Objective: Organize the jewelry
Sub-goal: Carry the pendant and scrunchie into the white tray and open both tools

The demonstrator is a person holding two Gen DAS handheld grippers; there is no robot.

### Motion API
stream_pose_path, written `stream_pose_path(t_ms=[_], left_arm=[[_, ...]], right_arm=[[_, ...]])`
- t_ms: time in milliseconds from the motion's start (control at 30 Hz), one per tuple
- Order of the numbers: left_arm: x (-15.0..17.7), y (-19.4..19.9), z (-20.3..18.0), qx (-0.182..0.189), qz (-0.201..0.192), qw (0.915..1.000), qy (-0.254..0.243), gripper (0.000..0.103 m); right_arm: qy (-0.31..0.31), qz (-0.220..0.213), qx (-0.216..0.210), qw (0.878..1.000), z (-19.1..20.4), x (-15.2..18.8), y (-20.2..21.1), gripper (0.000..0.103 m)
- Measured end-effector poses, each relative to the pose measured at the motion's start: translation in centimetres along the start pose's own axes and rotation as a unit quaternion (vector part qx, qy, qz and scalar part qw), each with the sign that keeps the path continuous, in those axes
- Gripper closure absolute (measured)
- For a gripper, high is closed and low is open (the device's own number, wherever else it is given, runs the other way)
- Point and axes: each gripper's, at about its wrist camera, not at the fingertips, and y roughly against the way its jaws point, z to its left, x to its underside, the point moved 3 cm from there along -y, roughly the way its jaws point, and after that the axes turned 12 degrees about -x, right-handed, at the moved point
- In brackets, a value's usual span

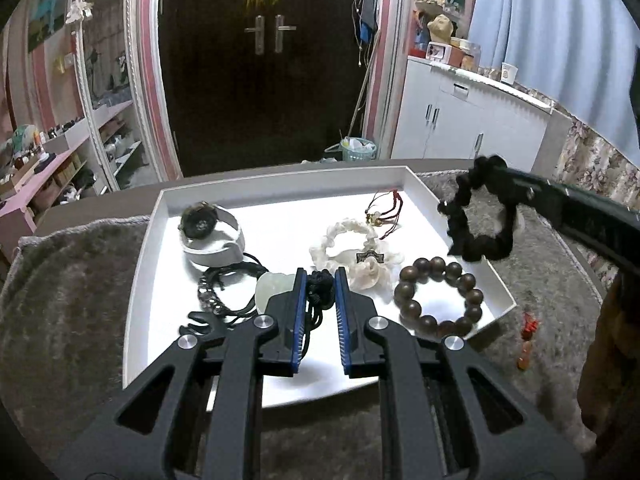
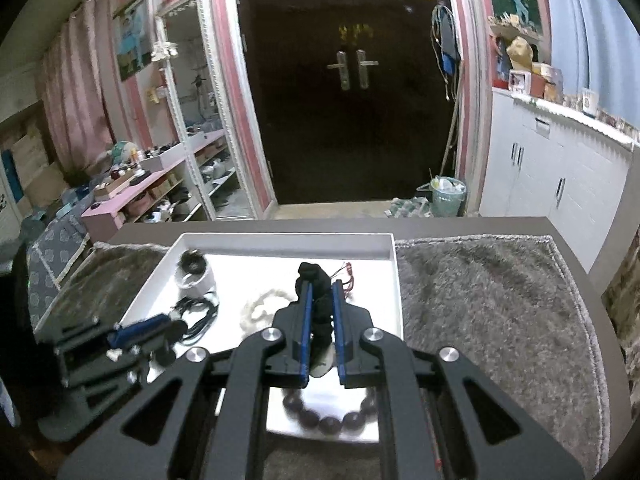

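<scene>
My left gripper (image 1: 321, 276) is shut on a black knotted cord (image 1: 318, 300), and a pale pendant (image 1: 272, 290) hangs beside its left finger, over the white tray (image 1: 280, 178). Over the tray's right rim, my right gripper (image 2: 320, 284) is shut on a black scrunchie (image 2: 310, 270); the scrunchie (image 1: 464, 240) dangles as a loop in the left wrist view. In the tray lie a white-strapped watch (image 1: 212, 232), a black chain bracelet (image 1: 218, 300), a white scrunchie (image 1: 352, 248), a red cord bracelet (image 1: 384, 208) and a brown bead bracelet (image 1: 440, 296).
The tray sits on a grey shaggy rug (image 2: 500, 312) covering a table whose far edge (image 2: 320, 224) faces a dark door. A small red charm (image 1: 528, 332) lies on the rug right of the tray. The blurred left gripper (image 2: 168, 330) shows at the tray's left side.
</scene>
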Motion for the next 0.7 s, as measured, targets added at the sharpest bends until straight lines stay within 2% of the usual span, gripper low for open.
stream_pose_path(t_ms=[233, 400, 500, 700], left_arm=[[0.7, -3.1, 0.4, -0.004, 0.016, 0.9996, 0.024, 0.091], [0.8, -4.3, 0.7, 0.001, 0.023, 0.9989, 0.041, 0.091], [1.0, -5.1, 0.7, 0.012, 0.032, 0.9981, 0.051, 0.091], [1.3, -6.2, 0.6, 0.012, 0.039, 0.9976, 0.056, 0.091]], right_arm=[[-0.013, 0.019, 0.023, 0.999, -2.4, 0.2, -3.8, 0.094], [0.004, 0.044, 0.054, 0.998, -3.0, 1.5, -6.1, 0.094], [0.011, 0.062, 0.071, 0.995, -3.5, 2.3, -7.2, 0.094], [0.019, 0.095, 0.093, 0.991, -3.9, 3.3, -8.1, 0.094]])
